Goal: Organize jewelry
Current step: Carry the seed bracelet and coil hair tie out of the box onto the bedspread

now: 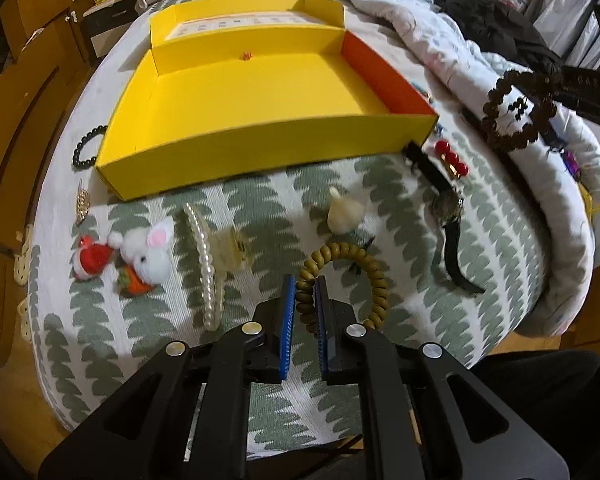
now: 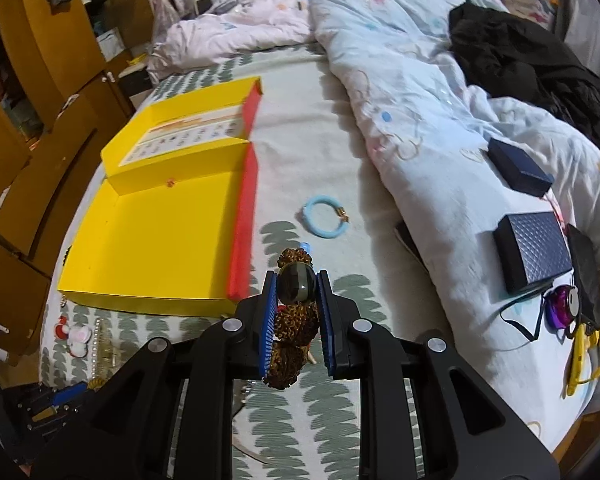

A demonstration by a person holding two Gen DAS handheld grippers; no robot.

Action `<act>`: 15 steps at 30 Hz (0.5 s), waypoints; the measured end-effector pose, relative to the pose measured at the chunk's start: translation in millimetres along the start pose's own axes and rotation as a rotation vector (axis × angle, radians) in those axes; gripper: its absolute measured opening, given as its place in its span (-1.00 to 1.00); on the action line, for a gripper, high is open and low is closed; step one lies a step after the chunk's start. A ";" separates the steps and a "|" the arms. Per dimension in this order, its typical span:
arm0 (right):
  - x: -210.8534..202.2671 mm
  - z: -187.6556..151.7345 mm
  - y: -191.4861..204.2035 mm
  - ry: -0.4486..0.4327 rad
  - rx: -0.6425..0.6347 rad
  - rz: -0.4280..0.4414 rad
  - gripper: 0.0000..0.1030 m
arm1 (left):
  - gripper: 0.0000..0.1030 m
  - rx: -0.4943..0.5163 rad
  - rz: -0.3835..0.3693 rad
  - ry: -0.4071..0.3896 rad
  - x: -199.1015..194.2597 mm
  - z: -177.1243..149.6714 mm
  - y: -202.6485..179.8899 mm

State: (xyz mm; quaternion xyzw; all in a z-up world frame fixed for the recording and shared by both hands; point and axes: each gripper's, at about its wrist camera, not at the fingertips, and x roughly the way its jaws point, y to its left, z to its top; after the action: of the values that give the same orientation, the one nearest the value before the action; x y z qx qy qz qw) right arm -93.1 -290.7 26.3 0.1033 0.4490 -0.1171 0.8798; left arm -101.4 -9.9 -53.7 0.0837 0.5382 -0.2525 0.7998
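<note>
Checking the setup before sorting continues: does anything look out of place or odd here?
The yellow box is empty while jewelry lies scattered on the bed around it; a black bracelet sits half tucked behind its left corner. Nothing looks spilled or damaged.

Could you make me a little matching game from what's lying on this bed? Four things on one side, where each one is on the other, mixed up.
Things:
1. olive coil hair tie
2. brown bead bracelet
3. black bead bracelet
4. light blue bangle

Places:
A. lying alone on the bedspread, right of the yellow box
B. clamped in the right gripper
C. between the fingers of the left gripper
D. half tucked behind the yellow box's left corner

Pairs: 1-C, 2-B, 3-D, 4-A
</note>
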 end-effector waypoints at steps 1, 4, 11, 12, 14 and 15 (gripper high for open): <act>2.9 -0.4 -2.7 0.004 0.005 -0.001 -0.61 | -0.81 0.005 0.002 0.005 1.9 -2.1 -1.6; 15.3 -1.8 -10.7 0.024 0.022 -0.005 -0.61 | -0.81 0.019 0.012 0.016 8.0 -8.0 -6.1; 50.7 -8.0 -29.3 0.095 0.064 -0.015 -0.61 | -0.81 0.029 0.061 0.046 26.9 -11.0 -5.0; 54.8 -9.2 -32.8 0.106 0.071 -0.019 -0.61 | -0.81 0.025 0.073 0.051 30.1 -10.8 -3.1; 62.3 -12.1 -40.8 0.126 0.086 -0.025 -0.61 | -0.81 0.015 0.085 0.068 36.9 -10.7 1.1; 64.9 -13.3 -44.7 0.134 0.093 -0.030 -0.61 | -0.81 0.015 0.096 0.072 39.4 -11.1 2.2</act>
State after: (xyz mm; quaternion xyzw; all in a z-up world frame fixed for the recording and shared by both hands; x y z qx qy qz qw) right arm -79.7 -336.8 -37.5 0.1448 0.5022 -0.1439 0.8403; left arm -97.8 -15.9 -94.1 0.1247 0.5600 -0.2146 0.7905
